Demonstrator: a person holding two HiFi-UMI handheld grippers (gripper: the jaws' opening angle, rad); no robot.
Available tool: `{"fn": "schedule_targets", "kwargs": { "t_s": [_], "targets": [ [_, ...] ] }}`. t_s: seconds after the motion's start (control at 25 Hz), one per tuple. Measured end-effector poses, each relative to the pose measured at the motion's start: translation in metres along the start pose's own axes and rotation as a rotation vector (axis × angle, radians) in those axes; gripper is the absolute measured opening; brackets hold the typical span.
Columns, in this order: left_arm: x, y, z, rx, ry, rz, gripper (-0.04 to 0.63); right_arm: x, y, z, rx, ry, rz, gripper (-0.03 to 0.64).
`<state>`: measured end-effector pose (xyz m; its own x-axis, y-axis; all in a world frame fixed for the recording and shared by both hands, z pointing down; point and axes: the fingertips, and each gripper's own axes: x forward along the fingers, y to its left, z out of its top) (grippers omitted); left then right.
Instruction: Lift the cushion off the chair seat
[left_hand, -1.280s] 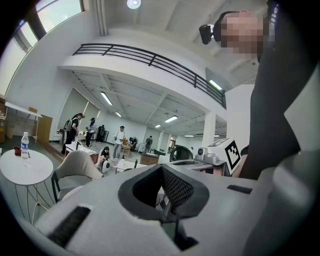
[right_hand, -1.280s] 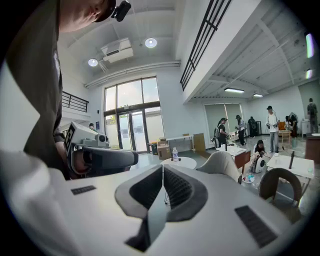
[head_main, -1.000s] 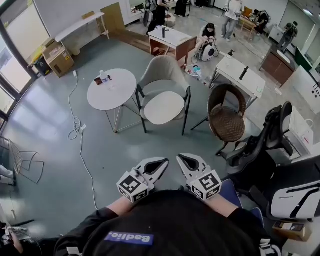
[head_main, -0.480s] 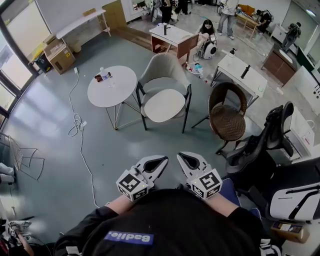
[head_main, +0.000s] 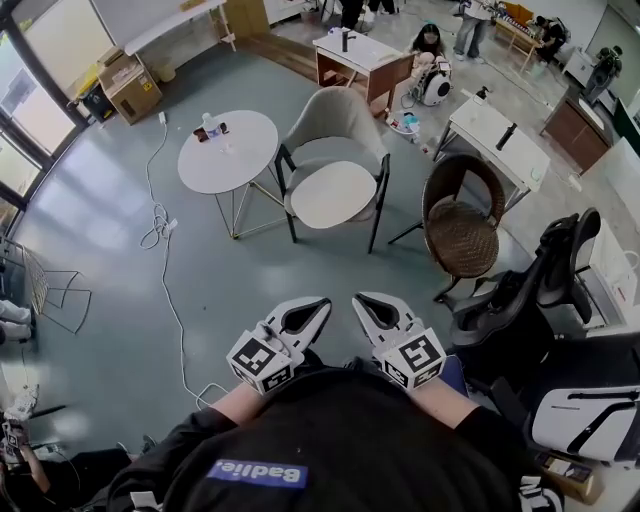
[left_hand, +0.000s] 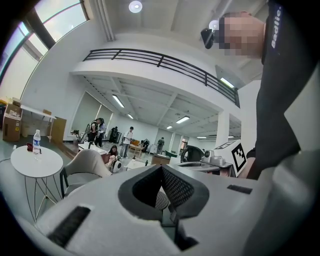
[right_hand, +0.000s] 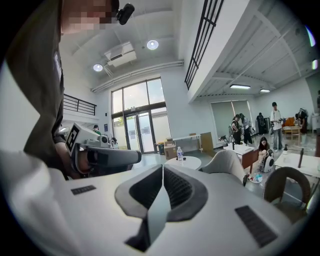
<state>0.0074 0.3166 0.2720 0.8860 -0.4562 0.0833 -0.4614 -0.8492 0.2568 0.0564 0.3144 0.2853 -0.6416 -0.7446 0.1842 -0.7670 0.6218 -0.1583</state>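
Observation:
The pale round cushion (head_main: 332, 194) lies on the seat of a beige shell chair (head_main: 335, 125) with dark legs, across the floor ahead of me. Both grippers are held close to my chest, well short of the chair. My left gripper (head_main: 322, 302) is shut with nothing between its jaws. My right gripper (head_main: 358, 298) sits beside it, jaws also together and empty. The left gripper view shows the chair (left_hand: 89, 161) beyond its shut jaws (left_hand: 161, 167). In the right gripper view, the chair (right_hand: 227, 162) stands past the shut jaws (right_hand: 162, 167).
A round white table (head_main: 228, 150) with a bottle (head_main: 209, 126) stands left of the chair. A wicker chair (head_main: 462, 235) and a black office chair (head_main: 520, 300) stand to the right. A white cable (head_main: 165, 270) trails over the floor. Desks and people fill the back.
The head view has tipped, so the chair and table sit a little higher in the picture. Both grippers stay shut, side by side, and have edged slightly forward.

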Motion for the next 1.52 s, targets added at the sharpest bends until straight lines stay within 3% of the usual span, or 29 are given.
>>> {"fn": "schedule_targets", "kwargs": {
  "t_s": [0.48,1.2,1.36,1.52],
  "targets": [
    [0.041,0.051,0.005,-0.024,-0.015,0.002,0.015,0.032,-0.05,-0.002,0.007,0.032,-0.025,0.029],
    [0.089,0.221,0.055,-0.019,-0.008,-0.115,0.015,0.18,-0.135,0.042,-0.001,0.05,-0.163,0.029],
    [0.099,0.248,0.056,-0.047,-0.012,-0.101,0.015,0.202,-0.15,0.047,0.004,0.041,-0.164,0.029],
    [0.111,0.264,0.046,-0.091,-0.003,-0.057,0.015,0.216,-0.162,0.043,0.005,0.047,-0.11,0.029]
  ]
}}
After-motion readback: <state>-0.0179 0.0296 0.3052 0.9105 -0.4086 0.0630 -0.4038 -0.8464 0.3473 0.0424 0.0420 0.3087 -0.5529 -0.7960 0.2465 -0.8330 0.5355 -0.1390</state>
